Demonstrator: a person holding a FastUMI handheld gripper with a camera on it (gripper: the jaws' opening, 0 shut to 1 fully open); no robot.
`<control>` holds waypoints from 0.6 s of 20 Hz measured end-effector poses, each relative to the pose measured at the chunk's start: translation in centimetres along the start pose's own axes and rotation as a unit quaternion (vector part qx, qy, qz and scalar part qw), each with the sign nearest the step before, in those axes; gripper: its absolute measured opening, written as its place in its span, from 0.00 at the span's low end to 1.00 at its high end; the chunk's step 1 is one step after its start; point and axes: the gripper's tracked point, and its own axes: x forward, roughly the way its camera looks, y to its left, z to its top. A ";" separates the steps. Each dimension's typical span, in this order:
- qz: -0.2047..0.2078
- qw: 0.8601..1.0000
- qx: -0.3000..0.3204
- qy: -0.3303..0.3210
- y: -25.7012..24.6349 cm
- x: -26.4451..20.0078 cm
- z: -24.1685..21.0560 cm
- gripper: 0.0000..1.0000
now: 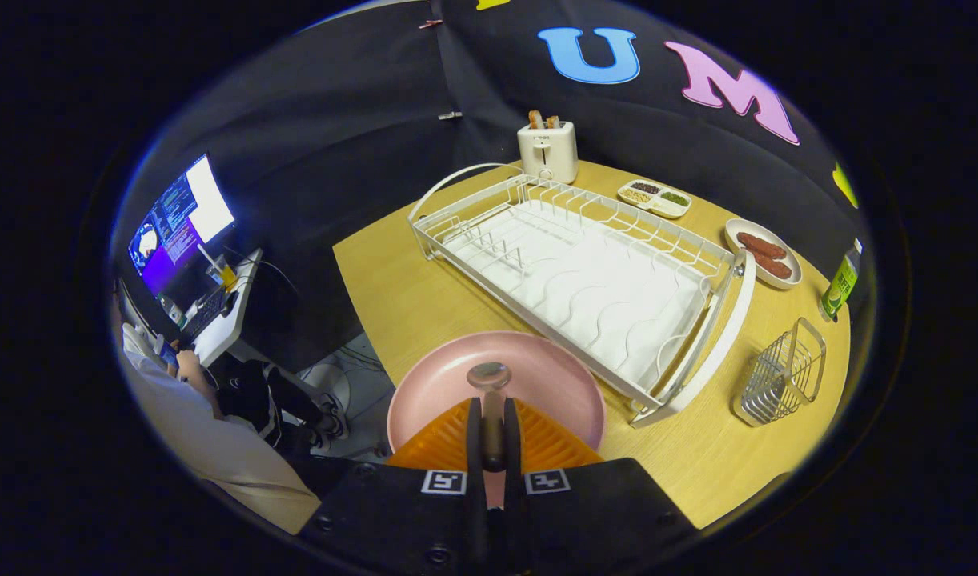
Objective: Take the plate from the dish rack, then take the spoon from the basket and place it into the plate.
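My gripper (493, 436) is shut on a metal spoon (489, 376), whose handle runs between the fingers and whose bowl points forward. The spoon hangs over a pink plate (433, 384) that lies on the wooden table (409, 296), just ahead of the fingers and beside the near end of the white dish rack (585, 272). The rack holds no dishes. To the right of the rack stands the wire basket (781, 372); I see nothing inside it.
Beyond the rack stand a white toaster (547, 150), a divided snack tray (655, 198), a plate of sausages (763, 254) and a green bottle (841, 282). The table's edge runs close to the left of the plate. A person sits at a desk with a monitor (181, 224) further left.
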 end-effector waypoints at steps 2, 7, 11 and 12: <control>-0.008 1.000 -0.011 0.018 -1.0 0.0 -1.1 0.14; -0.030 0.997 -0.038 0.051 -3.0 0.3 -3.2 0.20; -0.037 0.998 -0.030 0.042 -3.5 0.2 -2.8 0.62; -0.041 0.998 -0.028 0.042 -3.6 0.2 -2.9 0.78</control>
